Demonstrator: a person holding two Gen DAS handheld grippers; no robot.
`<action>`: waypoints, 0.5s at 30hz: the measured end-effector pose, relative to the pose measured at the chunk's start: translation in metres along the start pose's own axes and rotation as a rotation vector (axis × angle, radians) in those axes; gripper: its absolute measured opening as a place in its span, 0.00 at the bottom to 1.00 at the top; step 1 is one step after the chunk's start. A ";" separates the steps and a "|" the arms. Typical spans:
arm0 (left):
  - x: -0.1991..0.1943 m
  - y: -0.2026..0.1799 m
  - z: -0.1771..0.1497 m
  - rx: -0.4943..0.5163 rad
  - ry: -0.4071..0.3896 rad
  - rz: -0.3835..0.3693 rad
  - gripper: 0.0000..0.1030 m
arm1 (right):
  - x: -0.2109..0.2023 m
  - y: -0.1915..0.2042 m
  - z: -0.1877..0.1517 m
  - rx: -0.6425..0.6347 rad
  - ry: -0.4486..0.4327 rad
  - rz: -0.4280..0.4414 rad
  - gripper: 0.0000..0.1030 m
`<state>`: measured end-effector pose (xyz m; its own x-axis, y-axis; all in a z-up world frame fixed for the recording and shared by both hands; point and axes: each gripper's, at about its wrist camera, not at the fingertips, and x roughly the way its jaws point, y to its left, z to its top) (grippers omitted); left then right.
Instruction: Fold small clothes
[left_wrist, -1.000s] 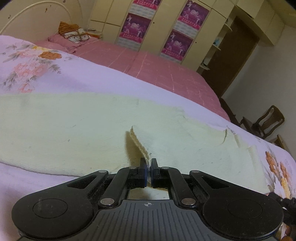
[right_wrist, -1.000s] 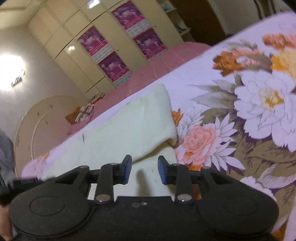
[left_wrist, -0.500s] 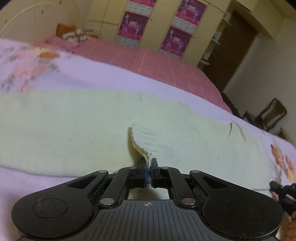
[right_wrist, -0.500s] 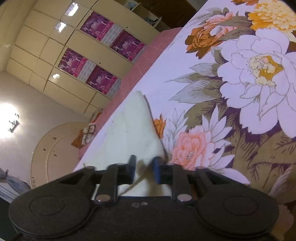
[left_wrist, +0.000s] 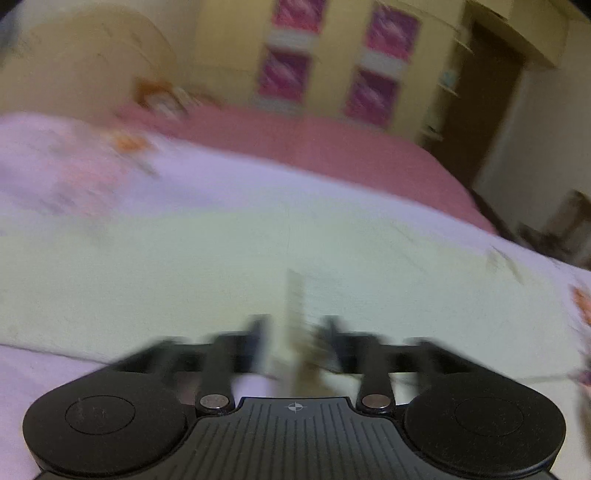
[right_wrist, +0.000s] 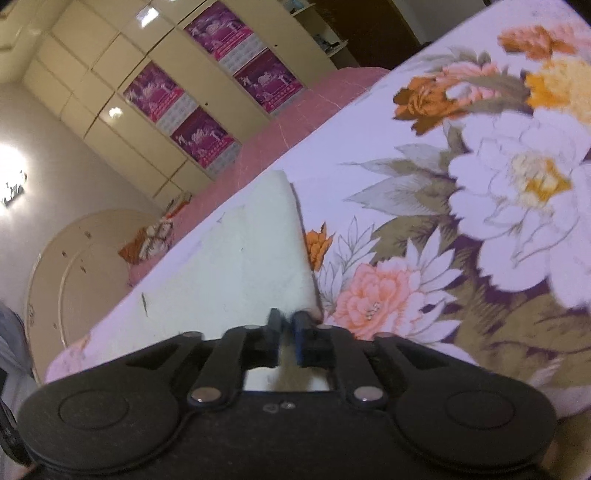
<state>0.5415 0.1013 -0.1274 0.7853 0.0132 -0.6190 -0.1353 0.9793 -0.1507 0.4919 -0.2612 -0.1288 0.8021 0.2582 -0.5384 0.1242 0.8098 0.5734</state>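
**Both grippers at a cream knit garment on a flowered bed**

A pale cream, soft knitted garment (left_wrist: 229, 266) lies flat across a lilac bedsheet printed with large flowers (right_wrist: 480, 221). The black left gripper (left_wrist: 295, 328) is blurred – its jaws are opening, spread apart, with a raised ribbed fold of the knit standing between them, untouched. The black right gripper (right_wrist: 286, 319) sits at the garment's near corner; its jaws are opening from a narrow gap – cloth lies between them, though whether they pinch it I cannot tell.
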 end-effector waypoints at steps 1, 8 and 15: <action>-0.009 -0.001 0.001 0.018 -0.050 0.008 0.69 | -0.012 0.003 0.000 -0.041 -0.040 -0.002 0.27; 0.006 -0.059 -0.002 0.249 -0.023 -0.067 0.66 | 0.009 0.036 0.013 -0.297 -0.046 -0.002 0.17; 0.010 -0.038 -0.003 0.172 -0.044 -0.026 0.67 | 0.029 0.025 0.020 -0.402 -0.011 -0.112 0.09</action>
<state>0.5525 0.0634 -0.1299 0.8133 -0.0071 -0.5819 -0.0122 0.9995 -0.0293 0.5301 -0.2436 -0.1178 0.8028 0.1534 -0.5762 -0.0252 0.9742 0.2244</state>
